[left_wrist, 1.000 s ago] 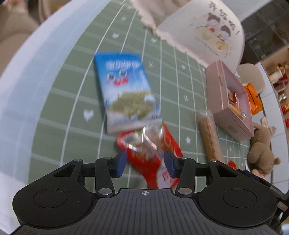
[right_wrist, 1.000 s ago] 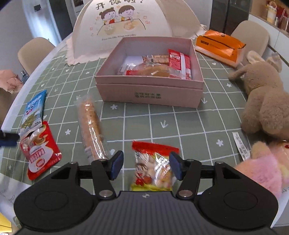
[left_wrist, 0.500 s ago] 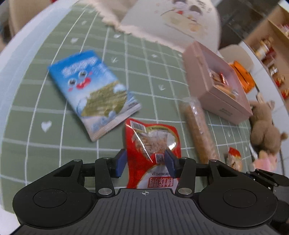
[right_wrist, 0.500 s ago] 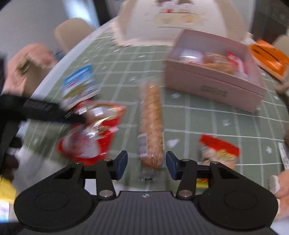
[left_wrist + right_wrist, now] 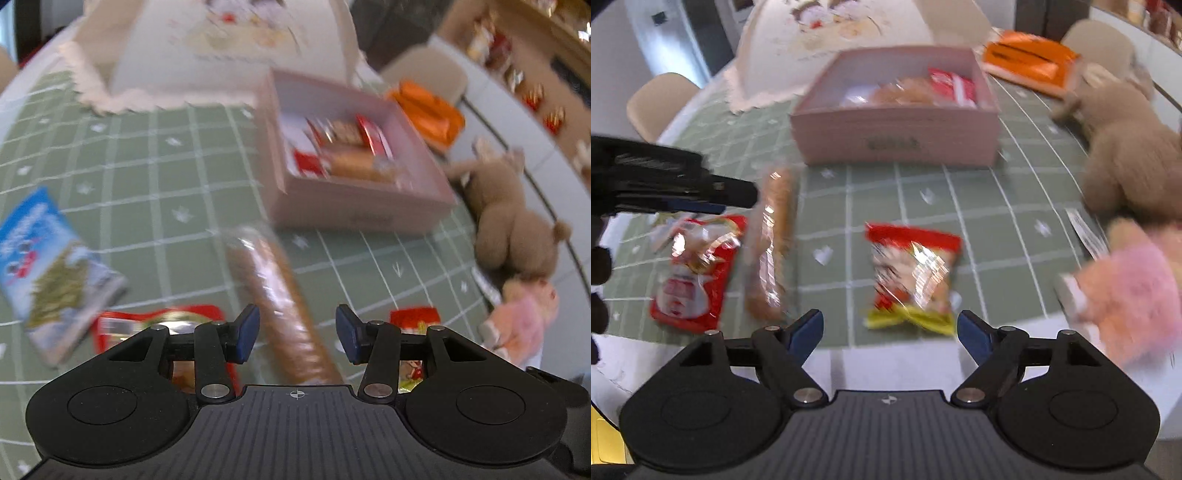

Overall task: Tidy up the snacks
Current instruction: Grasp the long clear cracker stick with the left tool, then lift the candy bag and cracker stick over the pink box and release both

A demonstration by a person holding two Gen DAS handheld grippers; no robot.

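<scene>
A pink box (image 5: 354, 206) (image 5: 897, 129) holds several snacks. A long clear pack of brown biscuits (image 5: 280, 295) (image 5: 772, 243) lies on the green checked cloth. My left gripper (image 5: 297, 334) is open and empty, its jaws either side of the pack's near end; it also shows in the right wrist view (image 5: 701, 192). A red snack bag (image 5: 159, 325) (image 5: 694, 269) lies left of the pack, a blue bag (image 5: 44, 273) farther left. My right gripper (image 5: 890, 332) is open and empty just before a red-and-yellow bag (image 5: 912, 280).
A white food cover (image 5: 831, 48) stands behind the box. An orange pack (image 5: 1030, 59), a brown plush (image 5: 1126, 147) and a pink plush (image 5: 1137, 291) lie at the right. The table edge (image 5: 886, 365) runs under my right gripper.
My left gripper swung right from the red bag to the biscuit pack. My right gripper moved right from the biscuit pack to the red-and-yellow bag and opened wider.
</scene>
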